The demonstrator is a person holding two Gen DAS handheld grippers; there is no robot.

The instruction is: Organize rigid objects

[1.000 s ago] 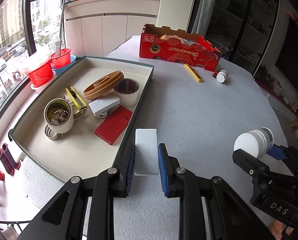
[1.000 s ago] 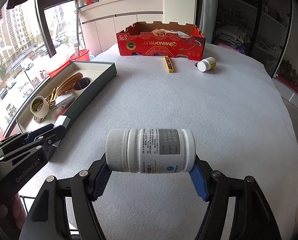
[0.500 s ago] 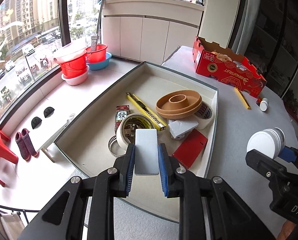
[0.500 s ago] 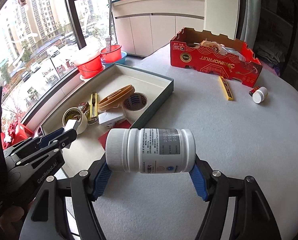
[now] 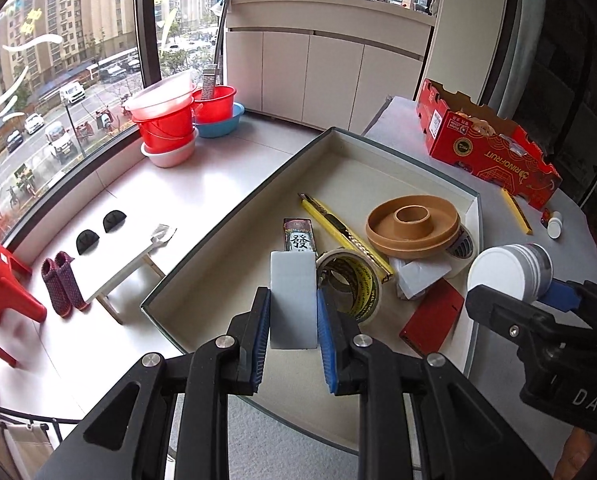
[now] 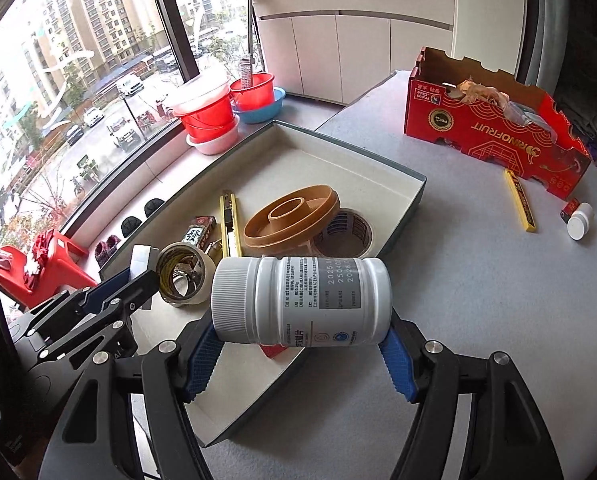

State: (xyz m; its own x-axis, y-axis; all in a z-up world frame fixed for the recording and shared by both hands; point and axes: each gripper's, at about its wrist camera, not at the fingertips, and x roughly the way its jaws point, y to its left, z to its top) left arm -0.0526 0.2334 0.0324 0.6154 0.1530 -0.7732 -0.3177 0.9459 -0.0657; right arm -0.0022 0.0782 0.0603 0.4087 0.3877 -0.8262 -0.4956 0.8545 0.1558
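Note:
My left gripper [image 5: 293,322] is shut on a pale grey flat block [image 5: 293,300] and holds it above the near part of the open tray [image 5: 226,272]. My right gripper [image 6: 300,344] is shut on a white pill bottle [image 6: 302,304], held sideways over the tray's near right edge [image 6: 402,220]; the bottle also shows in the left wrist view [image 5: 510,272]. In the tray lie a tape roll [image 5: 352,280], a brown ring dish [image 5: 412,220], a yellow utility knife [image 5: 338,228], a red flat box [image 5: 432,322] and a mahjong-print box [image 5: 300,238].
On the grey table stand a red cardboard fruit box [image 6: 494,120], a yellow pencil-like bar [image 6: 520,200] and a small white bottle [image 6: 578,220]. Left of the tray is the floor below, with red buckets [image 5: 166,120], a red stool [image 5: 2,292] and slippers.
Both grippers have lifted their objects and swung left from the table to above the tray. The grey block left the table surface; the bottle now hangs over the tray's edge.

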